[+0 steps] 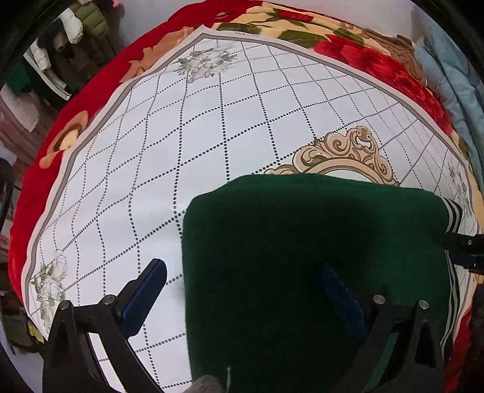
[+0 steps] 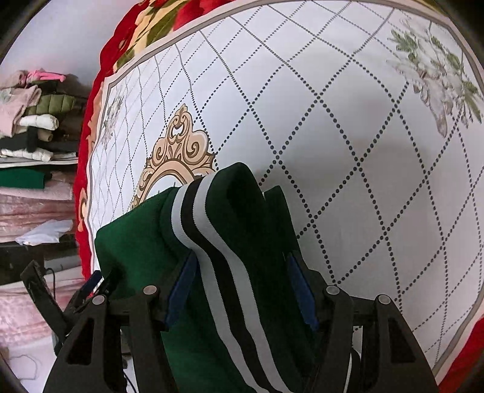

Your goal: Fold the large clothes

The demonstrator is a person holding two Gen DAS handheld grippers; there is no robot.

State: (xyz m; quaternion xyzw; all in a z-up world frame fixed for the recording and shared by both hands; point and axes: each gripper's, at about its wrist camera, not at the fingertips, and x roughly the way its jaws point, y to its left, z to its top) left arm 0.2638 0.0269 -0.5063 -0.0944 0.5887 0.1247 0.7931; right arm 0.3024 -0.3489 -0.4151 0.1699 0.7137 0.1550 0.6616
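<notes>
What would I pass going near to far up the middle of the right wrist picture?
Right gripper → green garment with its striped band → white dotted cloth → red floral blanket.

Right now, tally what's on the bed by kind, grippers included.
Green garment with striped trim: 1
White patterned cloth: 1
Red floral blanket: 1
Grippers: 2, left gripper, right gripper
Total: 5
</notes>
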